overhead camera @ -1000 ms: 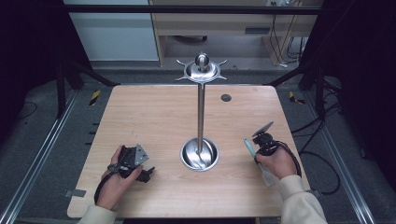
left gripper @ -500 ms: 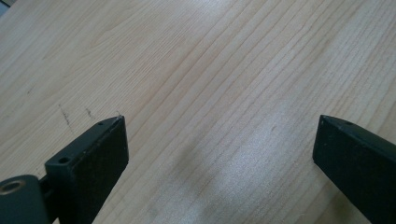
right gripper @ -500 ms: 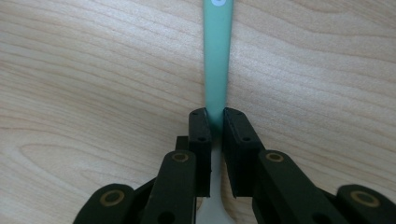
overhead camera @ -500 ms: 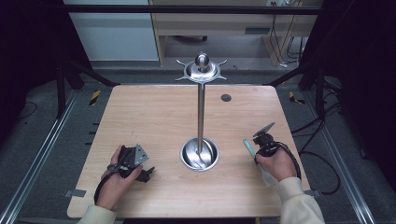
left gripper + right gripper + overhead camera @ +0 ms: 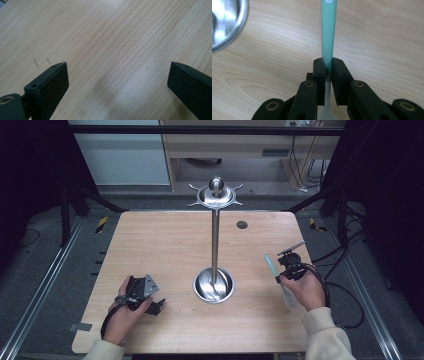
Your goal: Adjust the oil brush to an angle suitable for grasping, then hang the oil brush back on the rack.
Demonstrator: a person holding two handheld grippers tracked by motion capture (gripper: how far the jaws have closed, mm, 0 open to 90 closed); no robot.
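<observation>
While your right gripper clamps it, the spoon is the thing in hand; the details run as follows.

Spoon: a teal-handled utensil [image 5: 328, 30], which I take for a spoon though its far end is out of sight, with a pale, whitish part running back between the jaws; in the high view its teal handle [image 5: 270, 266] points toward the far left, above the right side of the table.

Right gripper: your right gripper [image 5: 327, 66] is clenched on the spoon, both black pads pressing its handle from either side; in the high view it [image 5: 286, 265] sits in your right hand [image 5: 302, 287], near the table's right edge.

Stand: a polished metal stand with a round dished base [image 5: 214, 286] at the near middle of the table, a thin upright pole [image 5: 215, 240] and a hooked crown with a ball on top [image 5: 216, 191]; the base lies to the left of the spoon, apart from it, and its rim [image 5: 229, 27] shows at the upper left of the right gripper view.

Left gripper: your left gripper [image 5: 117, 75] is released, jaws spread wide over bare wood with nothing between them; it [image 5: 150, 300] rests at the near left in your left hand [image 5: 122, 317].

Table: light wood-grain top [image 5: 165, 245], with a small dark round spot [image 5: 242, 224] at the far right.
</observation>
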